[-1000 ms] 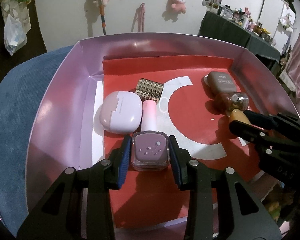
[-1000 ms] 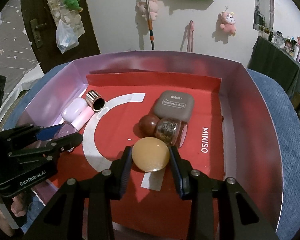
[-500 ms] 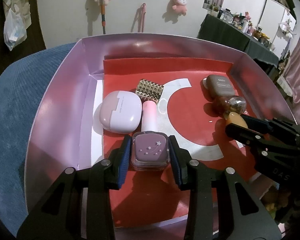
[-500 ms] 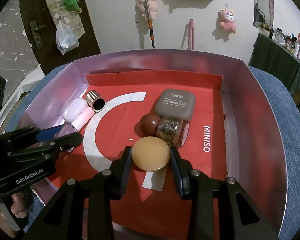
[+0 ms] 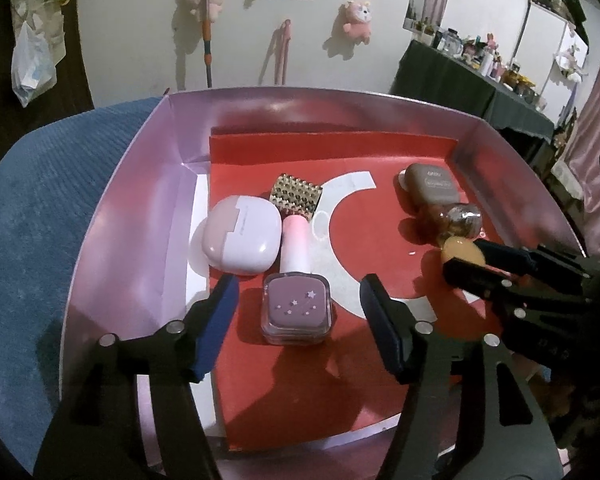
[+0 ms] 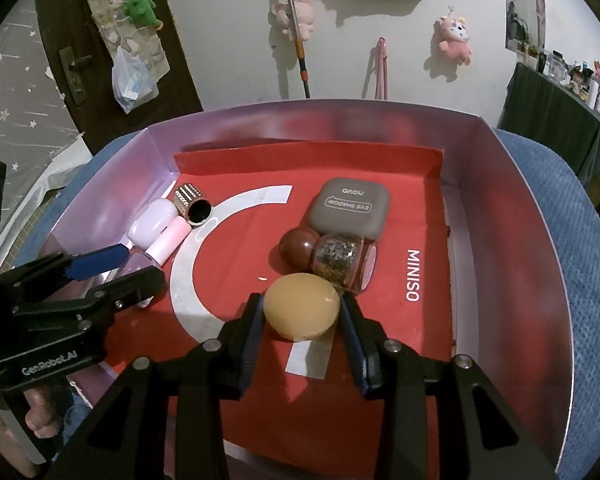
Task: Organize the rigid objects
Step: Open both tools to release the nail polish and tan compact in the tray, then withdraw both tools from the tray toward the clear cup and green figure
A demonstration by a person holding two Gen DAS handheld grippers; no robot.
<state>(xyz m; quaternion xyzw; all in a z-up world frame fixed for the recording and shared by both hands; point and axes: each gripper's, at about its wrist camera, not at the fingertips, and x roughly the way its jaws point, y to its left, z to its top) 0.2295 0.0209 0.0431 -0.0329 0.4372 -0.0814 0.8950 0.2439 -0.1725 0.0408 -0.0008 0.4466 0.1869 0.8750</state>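
A purple nail polish bottle [image 5: 296, 312] with a pink cap lies on the red floor of a lilac box [image 5: 112, 240]. It sits between the fingers of my left gripper [image 5: 299, 292], whose jaws are opening; both pads stand clear of it. A tan round disc [image 6: 300, 306] rests on the red floor between the fingers of my right gripper [image 6: 301, 304]. Those jaws are opening too, with the pads just off its sides. In the right wrist view my left gripper [image 6: 140, 266] is at the left.
In the box lie a white-pink case [image 5: 242, 240], a gold studded cylinder [image 5: 296, 196], a grey eye shadow compact [image 6: 350, 208] and a brown glitter bottle [image 6: 338, 258] with a round cap [image 6: 298, 246]. The box sits on a blue cushion [image 5: 28, 220].
The left jaws have spread wide and let go of the nail polish bottle. The right jaws have parted slightly from the tan disc. Neither hand has moved.
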